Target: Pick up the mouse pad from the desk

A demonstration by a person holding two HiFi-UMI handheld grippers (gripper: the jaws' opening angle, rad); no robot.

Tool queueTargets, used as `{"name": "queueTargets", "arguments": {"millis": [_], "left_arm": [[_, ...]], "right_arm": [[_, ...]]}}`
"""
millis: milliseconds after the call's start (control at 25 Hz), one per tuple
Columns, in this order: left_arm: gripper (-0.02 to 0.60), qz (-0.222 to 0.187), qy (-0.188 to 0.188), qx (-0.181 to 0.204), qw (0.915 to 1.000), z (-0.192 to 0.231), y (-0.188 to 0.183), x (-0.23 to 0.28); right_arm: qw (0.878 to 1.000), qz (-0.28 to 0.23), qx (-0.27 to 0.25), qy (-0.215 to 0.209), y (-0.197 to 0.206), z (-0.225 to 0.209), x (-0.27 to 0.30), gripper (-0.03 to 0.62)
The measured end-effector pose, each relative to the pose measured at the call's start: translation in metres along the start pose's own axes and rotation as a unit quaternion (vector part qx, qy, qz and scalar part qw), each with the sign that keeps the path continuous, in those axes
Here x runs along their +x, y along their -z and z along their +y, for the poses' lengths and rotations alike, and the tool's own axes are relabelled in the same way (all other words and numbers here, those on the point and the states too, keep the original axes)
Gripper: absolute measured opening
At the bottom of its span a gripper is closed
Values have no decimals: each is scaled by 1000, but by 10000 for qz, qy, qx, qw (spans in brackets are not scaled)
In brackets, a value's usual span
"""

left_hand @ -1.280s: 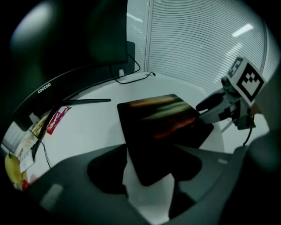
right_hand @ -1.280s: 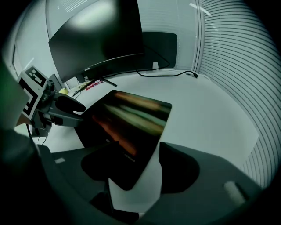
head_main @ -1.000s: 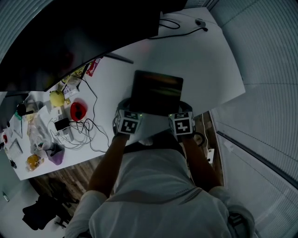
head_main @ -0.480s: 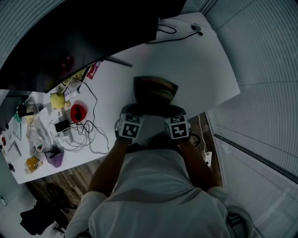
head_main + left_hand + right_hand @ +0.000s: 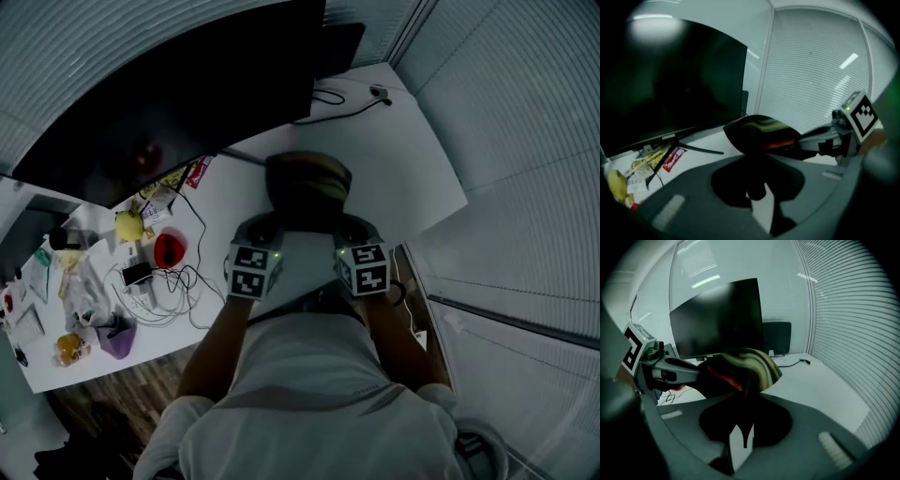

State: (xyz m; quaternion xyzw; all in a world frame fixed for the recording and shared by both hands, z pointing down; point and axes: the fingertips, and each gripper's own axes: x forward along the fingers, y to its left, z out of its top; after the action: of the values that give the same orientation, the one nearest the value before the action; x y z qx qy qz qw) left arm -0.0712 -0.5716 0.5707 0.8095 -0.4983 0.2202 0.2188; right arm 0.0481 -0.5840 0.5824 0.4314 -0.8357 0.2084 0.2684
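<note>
Pad [image 5: 307, 187]: bowed, held above bench [image 5: 412, 169]
Left tongs [image 5: 267, 225]: closing on pad's near left corner
Right tongs [image 5: 345, 225]: pinching pad's near right corner

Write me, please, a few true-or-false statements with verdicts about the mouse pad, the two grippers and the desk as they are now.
1. The left gripper and the right gripper both hold the mouse pad. True; the left gripper's jaws are closing on the pad's edge between them.
2. The mouse pad lies flat on the desk. False: it hangs bent above the desk.
3. A dark monitor stands behind the mouse pad. True.
4. The red object lies right of the mouse pad. False: it is to the left in the head view.
</note>
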Motion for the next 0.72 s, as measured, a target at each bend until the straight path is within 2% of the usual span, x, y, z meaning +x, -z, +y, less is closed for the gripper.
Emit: {"name": "queueTargets", "arguments": {"millis": [280, 440, 720], "left_arm": [[58, -1152, -45, 196, 9931, -2, -79, -60], [60, -1623, -46, 242, 9864, -3, -108, -90], [60, -2291, -318, 587, 9711, -11, -151, -152]], "right_arm": [[9933, -1123, -259, -12, -86, 20, -59, 51], [9868, -1554, -447, -13, -118, 32, -86, 51], [9697, -2345, -664, -146, -162, 59, -135, 48]]}}
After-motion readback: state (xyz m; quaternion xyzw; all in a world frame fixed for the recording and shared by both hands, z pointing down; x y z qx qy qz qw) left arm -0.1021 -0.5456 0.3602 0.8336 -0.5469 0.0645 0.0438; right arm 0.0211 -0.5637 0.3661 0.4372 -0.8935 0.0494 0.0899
